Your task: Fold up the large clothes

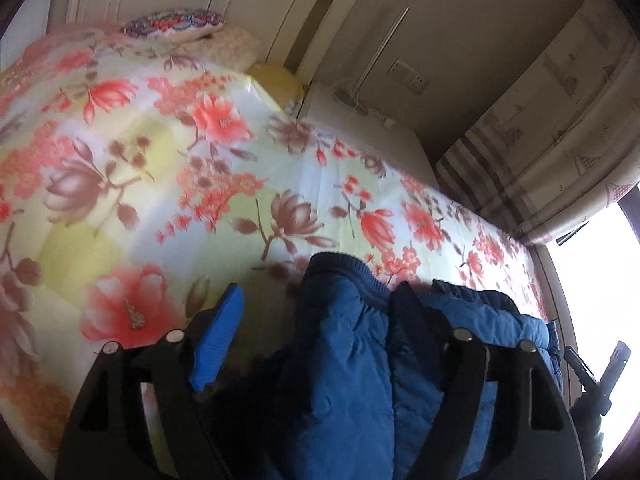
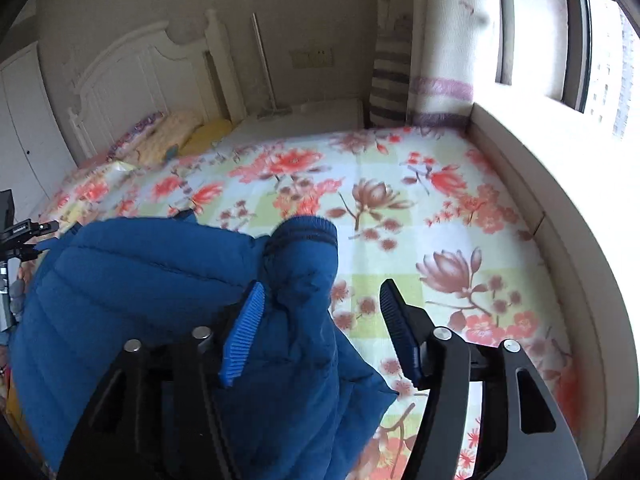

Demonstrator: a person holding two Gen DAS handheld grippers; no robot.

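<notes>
A blue quilted down jacket lies bunched on the floral bedspread. In the left wrist view my left gripper is open, its jaws wide apart, with a sleeve and its dark ribbed cuff lying between them; the right finger is partly covered by fabric. In the right wrist view my right gripper is open too. The jacket bulges at the left, and its sleeve with the cuff lies loose between the fingers, against the left blue pad.
The bed has a white headboard and pillows at the far end. A white nightstand, a curtain and a window ledge border the bed's right side. A camera rig stands at the left.
</notes>
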